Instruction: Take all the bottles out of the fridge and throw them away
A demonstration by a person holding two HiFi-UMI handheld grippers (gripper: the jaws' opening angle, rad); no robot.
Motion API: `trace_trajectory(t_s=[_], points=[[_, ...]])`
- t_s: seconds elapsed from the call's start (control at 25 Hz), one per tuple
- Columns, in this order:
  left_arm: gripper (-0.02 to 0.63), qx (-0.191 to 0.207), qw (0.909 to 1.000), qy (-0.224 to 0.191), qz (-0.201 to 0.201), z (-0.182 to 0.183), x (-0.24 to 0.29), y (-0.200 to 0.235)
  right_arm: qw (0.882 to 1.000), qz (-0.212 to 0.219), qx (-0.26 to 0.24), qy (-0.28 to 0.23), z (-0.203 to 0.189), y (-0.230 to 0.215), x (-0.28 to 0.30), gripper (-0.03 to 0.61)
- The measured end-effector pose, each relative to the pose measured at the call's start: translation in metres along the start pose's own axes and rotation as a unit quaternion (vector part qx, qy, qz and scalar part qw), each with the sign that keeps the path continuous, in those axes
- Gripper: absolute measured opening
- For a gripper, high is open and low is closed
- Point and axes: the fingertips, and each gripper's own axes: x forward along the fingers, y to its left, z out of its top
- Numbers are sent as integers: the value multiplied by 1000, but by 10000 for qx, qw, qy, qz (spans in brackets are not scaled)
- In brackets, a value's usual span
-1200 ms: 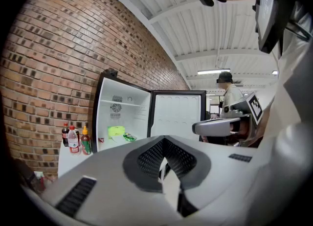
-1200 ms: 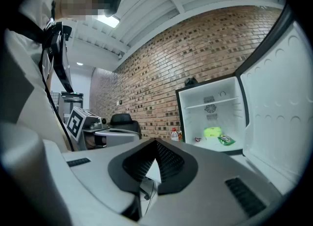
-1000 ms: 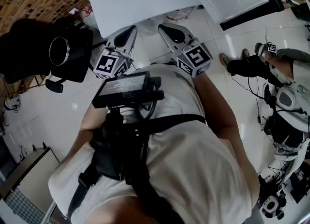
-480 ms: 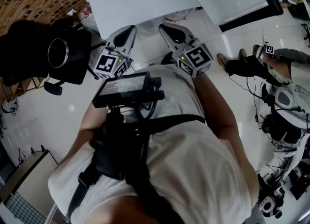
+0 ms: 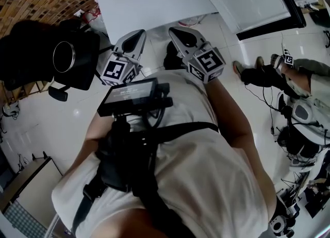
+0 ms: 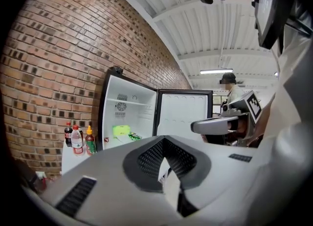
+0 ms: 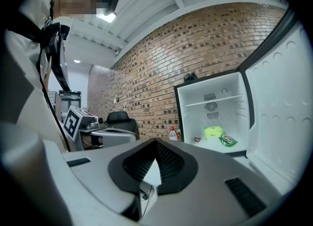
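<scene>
The left gripper (image 5: 133, 38) and right gripper (image 5: 184, 36), jaws closed and empty, are brought slightly nearer the open fridge (image 6: 129, 107), retrieval pending.

The person's grey two-jaw left gripper (image 5: 133, 38), topped by a black-and-white marker cube, is held out before the chest, roughly level, jaws together on nothing; the matching grey right gripper (image 5: 184, 35) sits just beside it, parallel, jaws likewise closed and empty; both elbows are bent.

White T-shirt (image 5: 216, 170); black strap harness (image 5: 154, 134), black box (image 5: 135, 94); grey left claw (image 5: 138, 32), right claw (image 5: 174, 29), square-marker cubes (image 5: 207, 62).
</scene>
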Motion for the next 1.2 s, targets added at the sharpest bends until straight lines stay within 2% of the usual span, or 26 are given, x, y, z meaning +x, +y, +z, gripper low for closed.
trace_trajectory(t_s=[0.48,0.76,1.0,1.2], points=[[12,-43,9993,222,283,1,19,42,9997,195,166,64,-1,-33,50,-9],[12,-3,9991,322,262,3,48,63,9996,11,286,-17,2,-73,70,-9],[12,82,9989,421,168,14,88,79,9990,-195,394,107,2,-118,86,-8],[12,43,9984,515,216,20,122,98,9986,-105,487,148,10,-151,111,-8]])
